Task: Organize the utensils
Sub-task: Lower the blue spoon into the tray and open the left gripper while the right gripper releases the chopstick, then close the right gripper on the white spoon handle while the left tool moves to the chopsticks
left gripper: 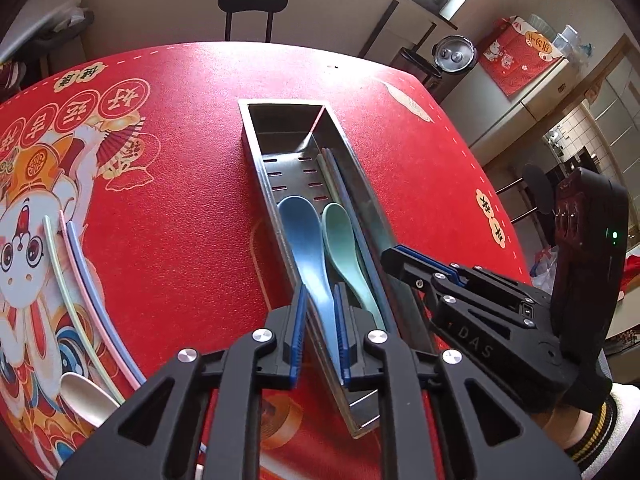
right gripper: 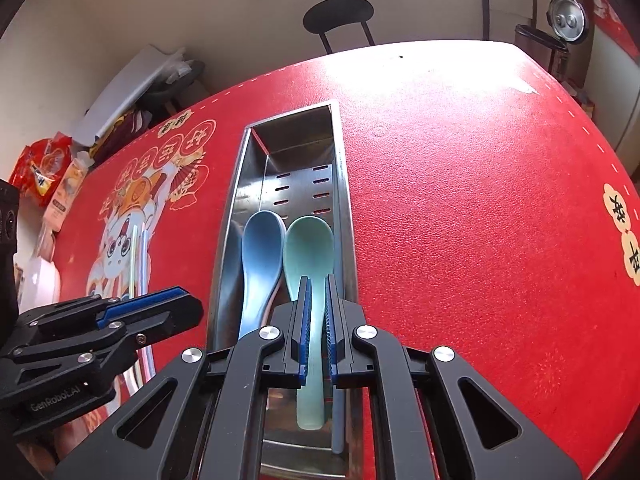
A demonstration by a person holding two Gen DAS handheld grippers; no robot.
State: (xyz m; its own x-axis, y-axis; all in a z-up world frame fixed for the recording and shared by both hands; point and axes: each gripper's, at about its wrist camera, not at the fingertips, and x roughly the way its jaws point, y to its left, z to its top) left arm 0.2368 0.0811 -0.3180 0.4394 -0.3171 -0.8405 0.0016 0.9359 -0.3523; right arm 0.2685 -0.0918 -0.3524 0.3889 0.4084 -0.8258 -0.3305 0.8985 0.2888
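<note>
**Desk:** What do you have on the left?

**Me:** My left gripper sits low over the near end of the steel tray, its pads set narrow on either side of the blue spoon handle. I cannot tell whether they actually pinch it. The spoon's bowl lies in the tray, pointing away from me.

**Desk:** And the right?

**Me:** My right gripper is also narrow, with the green spoon handle running between its fingers. Contact is not clear there either. That spoon lies just beside the blue one, toward the tray's right wall, and a pale blue stick lies along that wall next to it.

**Desk:** Anything outside the tray?

**Me:** On the red tablecloth, well to the left of the tray, I see 3 chopsticks lying side by side: 1 green, 1 pink, 1 blue. A cream spoon lies by their near ends, partly hidden behind my left gripper.

**Desk:** Where are the grippers relative to each other?

**Me:** Side by side at the tray's near end, close together.
</note>
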